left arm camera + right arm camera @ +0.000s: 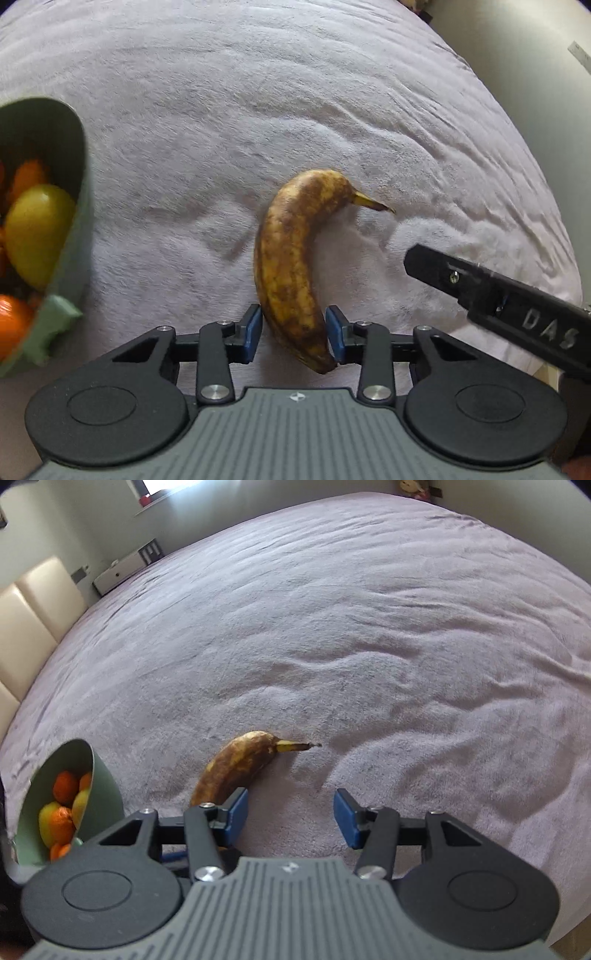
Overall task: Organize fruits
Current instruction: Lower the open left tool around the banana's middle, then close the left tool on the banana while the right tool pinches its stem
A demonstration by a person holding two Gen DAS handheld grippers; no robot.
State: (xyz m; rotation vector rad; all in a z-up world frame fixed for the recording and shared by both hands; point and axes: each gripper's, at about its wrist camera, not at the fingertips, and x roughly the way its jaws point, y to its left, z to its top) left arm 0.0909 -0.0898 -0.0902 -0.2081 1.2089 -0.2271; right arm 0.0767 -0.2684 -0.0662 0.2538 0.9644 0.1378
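Here, left gripper [293,334] narrowed around the banana [291,258], blue pads seemingly touching its lower end | right gripper [290,816] half open, holding nothing, beside it | banana lay on grey blanket [258,92] | green bowl [79,229] of fruit leftward.

A plush, matt lilac blanket [295,92], its nap brushed into rough ripples, carries an overripe banana [295,258] with dull, brown-mottled skin. At nine o'clock of it, a smooth matt sage-green bowl [79,206] (apparently plastic) holds glossy lemons [37,232] and oranges [13,325]. The left gripper [293,332] shows matt black plastic arms, blue rubbery pads [254,328] and bright metal screws; ribbed grey housing lies behind.
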